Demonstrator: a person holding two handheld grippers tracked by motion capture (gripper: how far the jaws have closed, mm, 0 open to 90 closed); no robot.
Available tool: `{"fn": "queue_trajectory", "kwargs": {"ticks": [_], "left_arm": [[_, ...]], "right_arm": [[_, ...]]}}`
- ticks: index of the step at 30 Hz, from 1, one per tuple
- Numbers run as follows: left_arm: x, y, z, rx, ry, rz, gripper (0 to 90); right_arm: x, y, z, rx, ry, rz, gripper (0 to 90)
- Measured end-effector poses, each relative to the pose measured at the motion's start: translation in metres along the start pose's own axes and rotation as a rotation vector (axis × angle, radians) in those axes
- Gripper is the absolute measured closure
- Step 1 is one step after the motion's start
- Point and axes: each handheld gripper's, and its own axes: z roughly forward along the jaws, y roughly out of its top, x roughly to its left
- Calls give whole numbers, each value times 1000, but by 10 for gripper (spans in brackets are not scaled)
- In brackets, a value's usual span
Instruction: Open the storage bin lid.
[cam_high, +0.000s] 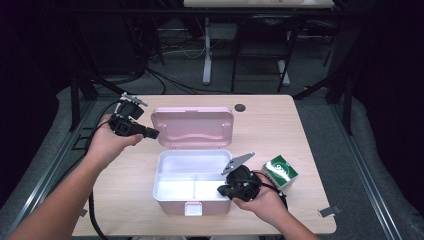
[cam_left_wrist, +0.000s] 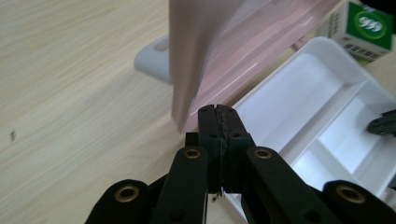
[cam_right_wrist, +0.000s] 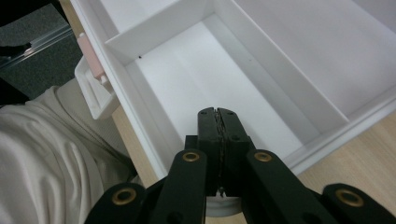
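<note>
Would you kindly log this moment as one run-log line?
box: open, compartments bare | lid: up | left tool: shut, by lid | right tool: shut, over box | green carton: beside box

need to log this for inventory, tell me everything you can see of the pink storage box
The pink storage box looks like smooth plastic: pink outside, white inside. Its lid stands open, hinged at the far edge and tilted back, with a moulded handle shape in it. The white tray inside has one long rear compartment and two smaller front ones, all empty. A white latch sits at the front. It rests on the wooden table. The left gripper sits shut by the lid's left edge; the right gripper, shut, hovers over the front right compartment.
</note>
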Motion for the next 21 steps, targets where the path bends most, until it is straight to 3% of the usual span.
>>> {"fn": "queue_trajectory", "kwargs": {"ticks": [16,21], "left_arm": [[9,-21,4,114,69,10,882],[15,-30,2,114,73,-1,885]], "right_arm": [[1,-1,0,-6,-4,-5,900],[2,-1,1,-10,-9,-4,900]]}}
